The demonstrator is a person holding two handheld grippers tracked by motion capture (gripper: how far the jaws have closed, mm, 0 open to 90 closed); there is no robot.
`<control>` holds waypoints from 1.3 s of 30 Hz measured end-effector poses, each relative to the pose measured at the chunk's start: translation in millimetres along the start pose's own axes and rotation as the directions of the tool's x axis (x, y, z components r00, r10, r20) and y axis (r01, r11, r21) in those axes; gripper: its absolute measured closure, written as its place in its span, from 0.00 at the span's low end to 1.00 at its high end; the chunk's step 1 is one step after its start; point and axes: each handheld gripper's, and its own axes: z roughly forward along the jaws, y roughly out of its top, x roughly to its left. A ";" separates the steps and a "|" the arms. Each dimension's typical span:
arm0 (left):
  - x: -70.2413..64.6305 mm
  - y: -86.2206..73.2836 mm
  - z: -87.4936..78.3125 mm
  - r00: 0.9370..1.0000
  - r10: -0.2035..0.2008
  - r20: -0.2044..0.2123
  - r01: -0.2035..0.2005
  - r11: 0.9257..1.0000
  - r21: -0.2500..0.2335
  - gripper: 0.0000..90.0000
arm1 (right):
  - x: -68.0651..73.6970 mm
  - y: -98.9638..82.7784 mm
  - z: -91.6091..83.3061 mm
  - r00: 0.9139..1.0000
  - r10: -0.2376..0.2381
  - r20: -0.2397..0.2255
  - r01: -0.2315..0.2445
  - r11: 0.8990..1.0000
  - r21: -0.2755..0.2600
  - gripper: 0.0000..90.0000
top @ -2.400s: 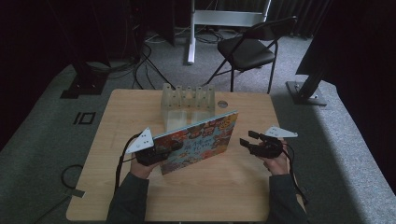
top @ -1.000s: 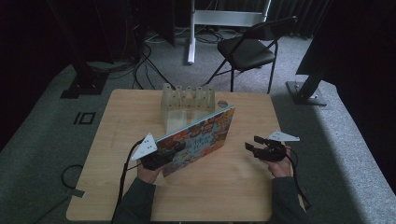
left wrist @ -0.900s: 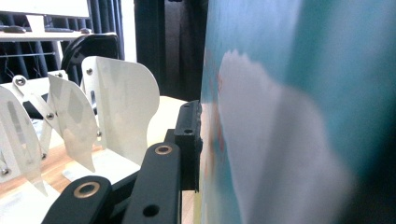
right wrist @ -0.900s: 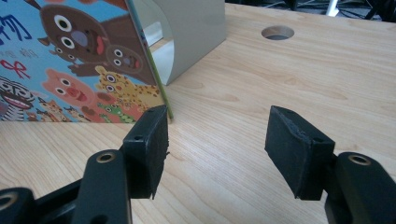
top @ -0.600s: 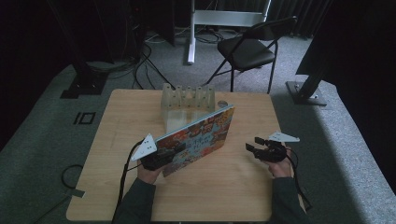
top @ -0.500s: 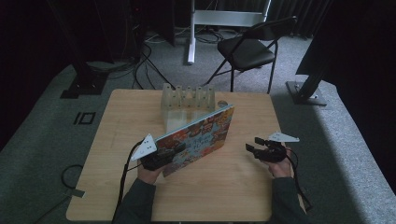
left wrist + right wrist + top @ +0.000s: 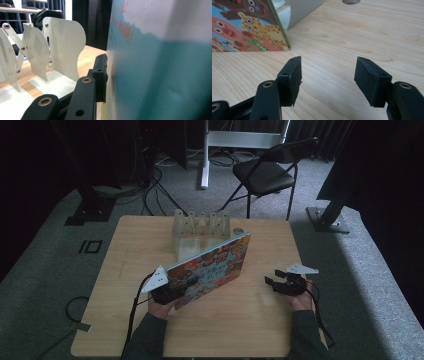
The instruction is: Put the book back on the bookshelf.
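While clamped in the left gripper (image 7: 176, 290), picture book (image 7: 212, 267) tilted, well apart from gaping, empty right gripper (image 7: 272, 284).

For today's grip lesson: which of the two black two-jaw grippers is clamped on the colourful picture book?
The left gripper: its jaws pinch the colourful cardboard picture book at its lower corner. The right gripper hangs open and apart from it, holding nothing.

- A light wooden table (image 7: 250, 320) stands on grey carpet (image 7: 45, 270).
- A black folding chair (image 7: 267, 172) sits beyond the table's far edge.
- Black cables (image 7: 160, 185) trail across the floor near dark stand bases (image 7: 87, 210).
- Dark curtains (image 7: 60, 150) close the dim background.
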 end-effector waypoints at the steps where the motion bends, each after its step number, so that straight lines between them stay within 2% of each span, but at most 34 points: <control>1: -0.1 -0.5 0.2 1.000 -0.002 -0.001 0.002 1.000 -0.001 0.79 | -0.2 -0.7 0.5 1.000 -0.001 0.006 0.001 1.000 0.005 0.42; 7: 0.8 -4.9 0.6 1.000 -0.009 0.000 0.009 1.000 0.004 0.80 | -2.2 -4.1 2.6 1.000 -0.007 0.030 0.006 1.000 0.027 0.41; 21: 1.1 -13.7 1.6 1.000 -0.024 0.004 0.024 1.000 0.016 0.81 | -8.2 -9.7 3.7 0.999 0.012 0.047 -0.014 0.999 0.041 0.41; 30: 2.2 -20.9 2.4 0.999 -0.042 0.003 0.042 0.999 0.022 0.81 | -9.7 -11.9 5.2 0.998 0.004 0.063 -0.008 0.998 0.065 0.39; 39: 0.2 -21.6 3.2 1.000 -0.026 -0.015 0.026 0.999 0.019 0.86 | -10.6 -17.6 9.9 0.997 0.002 0.076 -0.009 0.995 0.095 0.38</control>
